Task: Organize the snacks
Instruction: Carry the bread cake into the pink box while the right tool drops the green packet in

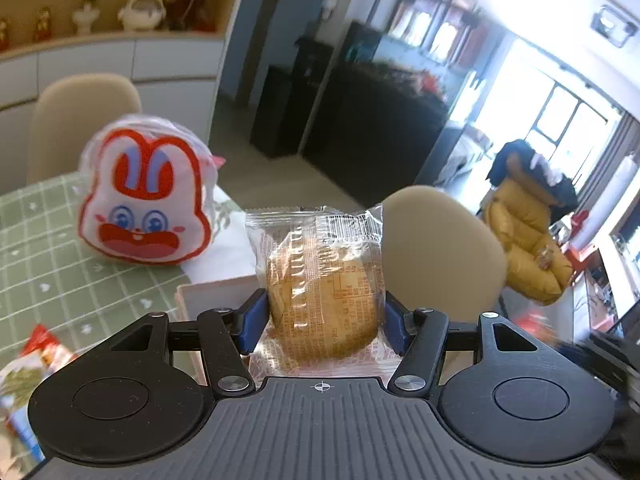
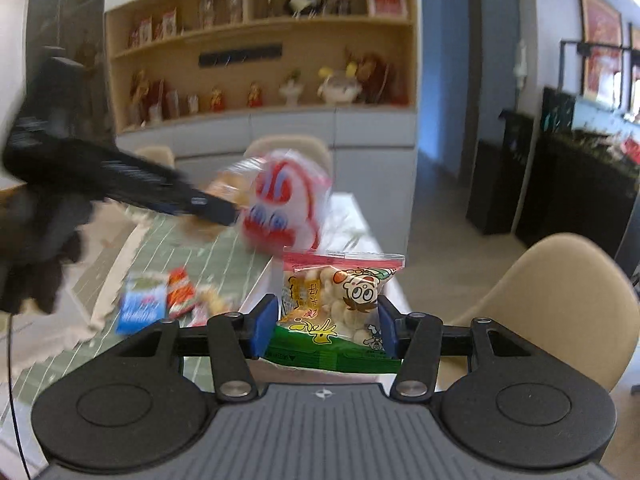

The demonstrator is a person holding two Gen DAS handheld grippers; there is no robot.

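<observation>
The left tongs [image 1: 323,316] pinched a wrapped cake [image 1: 322,300] above the worktop [image 1: 60,280], gripping its soft, crushable middle. The right tongs [image 2: 327,326] pinched a light, crinkly puff packet [image 2: 340,304] low down.

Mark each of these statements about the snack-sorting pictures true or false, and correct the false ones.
1. The left tongs hold a clear-wrapped round cake. True.
2. The right tongs are empty. False: they are shut on a packet of small puffed snacks with a cartoon face.
3. The rabbit-face bag stands on the green checked tablecloth. True.
4. The rabbit-face bag is blue and yellow. False: it is white with red outlines and blue eyes.
5. A blue packet lies on the table in the right wrist view. True.
6. Both chairs in the left wrist view are black. False: the chair behind the bag and the chair past the cake are beige.
</observation>
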